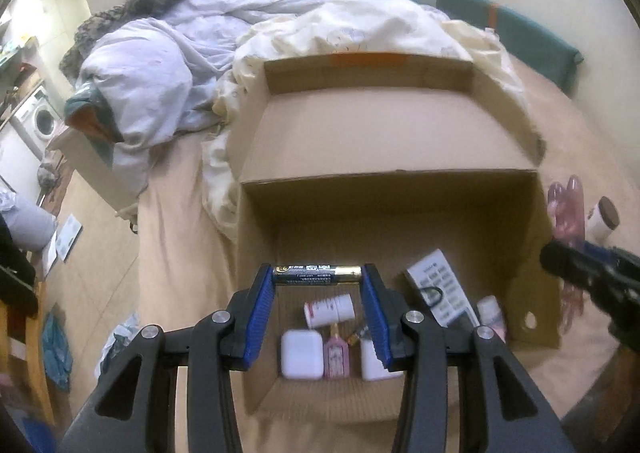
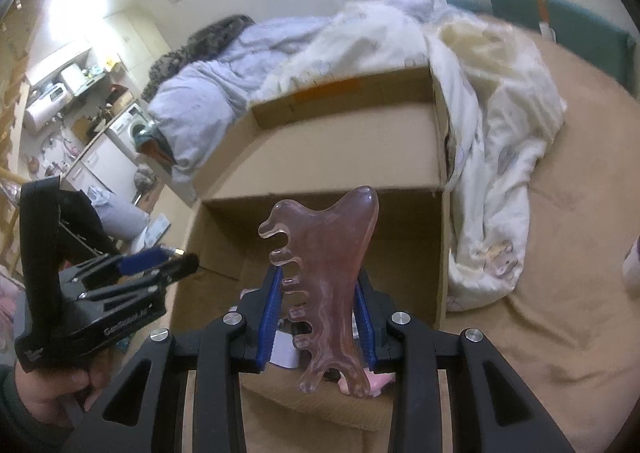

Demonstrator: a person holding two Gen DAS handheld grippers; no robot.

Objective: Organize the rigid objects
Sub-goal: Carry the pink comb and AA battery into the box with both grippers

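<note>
Our left gripper (image 1: 319,277) clamps a battery (image 1: 318,273) crosswise above the open cardboard box (image 1: 532,213) on the bed (image 1: 180,213); our right gripper (image 2: 318,293) clamps a pink toothed comb (image 2: 328,273) over the box's near edge

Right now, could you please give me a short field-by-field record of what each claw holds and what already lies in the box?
left claw: shut on battery, held crosswise above the box
right claw: shut on pink comb-edged scraper, upright
cardboard box: open, on the bed
in box: white case, pink perfume bottle, white pill bottle, remote control
beside box: brown-capped white jar
</note>
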